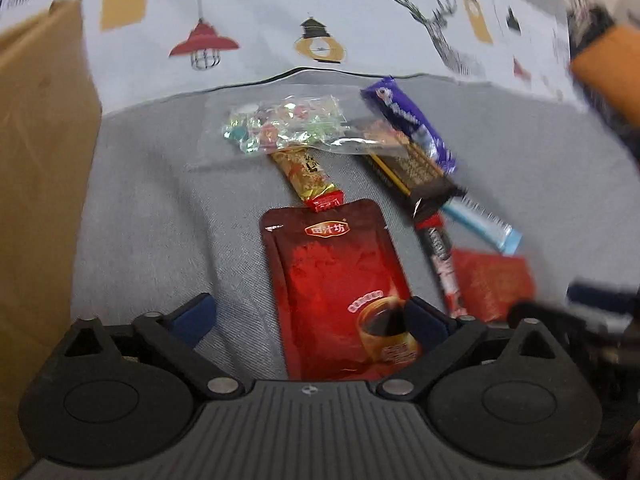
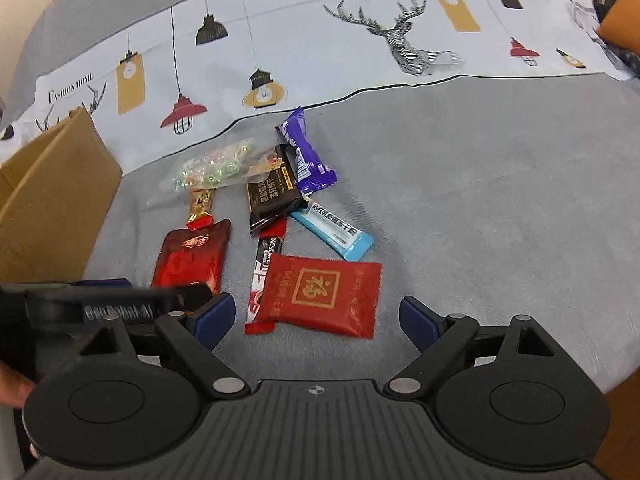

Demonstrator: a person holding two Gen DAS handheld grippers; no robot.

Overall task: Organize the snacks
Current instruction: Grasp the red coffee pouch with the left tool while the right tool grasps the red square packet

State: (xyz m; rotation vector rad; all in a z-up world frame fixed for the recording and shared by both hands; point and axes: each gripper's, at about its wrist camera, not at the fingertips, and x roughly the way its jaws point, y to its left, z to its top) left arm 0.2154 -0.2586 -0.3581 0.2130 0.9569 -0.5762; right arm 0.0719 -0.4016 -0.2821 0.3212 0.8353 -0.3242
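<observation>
I see the snacks in a loose pile: a dark red pouch [image 1: 340, 292], a flat red packet [image 2: 322, 294], a purple bar [image 2: 306, 156] and a clear candy bag [image 1: 286, 124]. They lie on a grey cloth [image 2: 480, 200], near a cardboard box [image 2: 52, 208]. My left gripper [image 1: 312, 320] is spread wide over the pouch, holding nothing. My right gripper [image 2: 316, 320] is also wide apart, just before the red packet.

Bare grey cloth [image 2: 500, 200] right of the snack pile [image 2: 280, 208]; cardboard box [image 2: 52, 208] walling the left.
</observation>
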